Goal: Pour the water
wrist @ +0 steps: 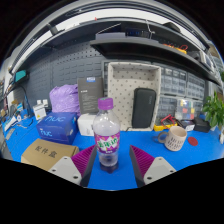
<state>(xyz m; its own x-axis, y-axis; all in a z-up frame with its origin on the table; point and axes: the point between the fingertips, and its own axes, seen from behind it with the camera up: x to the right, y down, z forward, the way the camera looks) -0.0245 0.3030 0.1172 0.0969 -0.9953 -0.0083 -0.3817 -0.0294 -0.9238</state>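
A clear plastic water bottle (106, 135) with a purple cap and a purple and green label stands upright on the blue table (145, 140). It stands between my gripper's (111, 166) fingers, with a gap at each side. The pink pads (84, 160) flank its base without touching it, so the gripper is open. A beige patterned cup (176, 137) stands on the table ahead and to the right of the bottle, beyond the right finger.
A blue box (58, 125) and a brown cardboard box (45, 153) lie left of the bottle, with a white box (87, 123) and a purple bag (65, 98) behind. A black object (144, 107) leans at the back wall. A green plant (213, 108) stands far right.
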